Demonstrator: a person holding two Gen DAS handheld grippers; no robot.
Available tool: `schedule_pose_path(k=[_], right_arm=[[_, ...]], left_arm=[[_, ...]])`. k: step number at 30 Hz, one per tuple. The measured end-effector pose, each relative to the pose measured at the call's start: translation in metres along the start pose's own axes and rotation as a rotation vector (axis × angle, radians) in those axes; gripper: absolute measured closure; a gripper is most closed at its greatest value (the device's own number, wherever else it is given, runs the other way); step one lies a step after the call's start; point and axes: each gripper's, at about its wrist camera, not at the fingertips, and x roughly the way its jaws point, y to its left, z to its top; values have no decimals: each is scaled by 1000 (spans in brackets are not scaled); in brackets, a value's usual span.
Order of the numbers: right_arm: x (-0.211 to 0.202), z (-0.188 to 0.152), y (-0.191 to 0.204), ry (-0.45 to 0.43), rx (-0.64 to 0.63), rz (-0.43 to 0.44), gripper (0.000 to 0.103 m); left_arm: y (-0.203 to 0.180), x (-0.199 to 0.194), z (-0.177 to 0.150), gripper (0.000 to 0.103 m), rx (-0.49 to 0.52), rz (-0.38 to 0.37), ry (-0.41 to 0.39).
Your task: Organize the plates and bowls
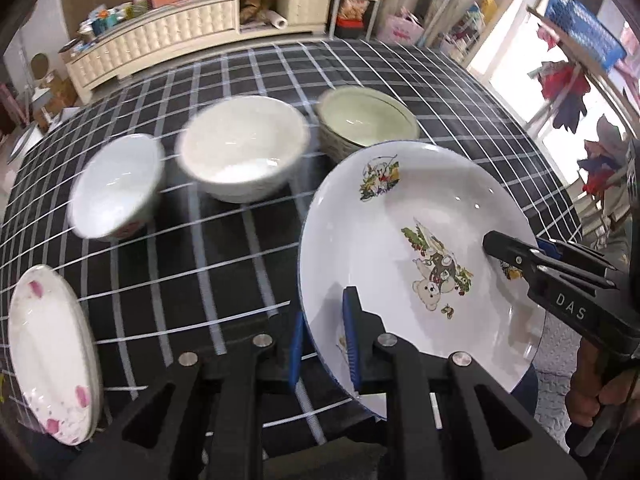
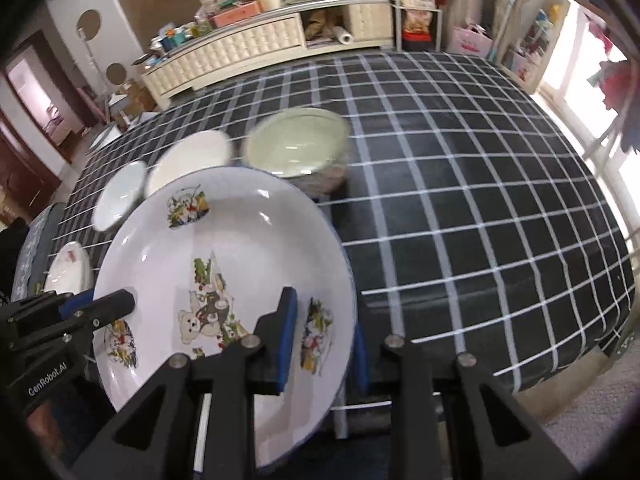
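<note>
A large white plate [image 1: 400, 248] with cartoon bear pictures and a blue rim hangs tilted above the checked table, held from both sides. My left gripper [image 1: 324, 314] is shut on its near rim, one blue pad inside and one outside. My right gripper [image 2: 324, 320] clamps the rim on the opposite side [image 2: 224, 240]; in the left wrist view its finger [image 1: 504, 246] reaches over the rim from the right. Behind stand a small white bowl [image 1: 116, 188], a larger white bowl [image 1: 244, 148] and a stack of pale green bowls [image 1: 366, 124]. A pink-flowered plate stack [image 1: 48, 352] lies at the left.
The black-and-white checked tablecloth [image 2: 460, 220] stretches bare to the right of the bowls, and its edge [image 2: 560, 364] drops off at the near right. A cream cabinet [image 2: 256, 48] stands beyond the table. A hand [image 1: 592, 384] grips the right tool's handle.
</note>
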Motion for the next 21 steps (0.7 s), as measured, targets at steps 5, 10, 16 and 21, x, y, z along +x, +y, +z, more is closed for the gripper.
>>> schedule_pose_path(k=[5,10,16,21], right_arm=[[4,4,45,-4,-56,29,74],[17,7,99,7,-114,83,74],[33,11,163,29,-210,128,74],[49,8,210,62,-287,162,74]], left_arm=[[47,-28,-13,88,-73,19,-30],[94,-50,-31,88,-129,59,-49],[160,-71,-52,88,-217,105,-66],[207,-84,-71,88,-289,142,-69]])
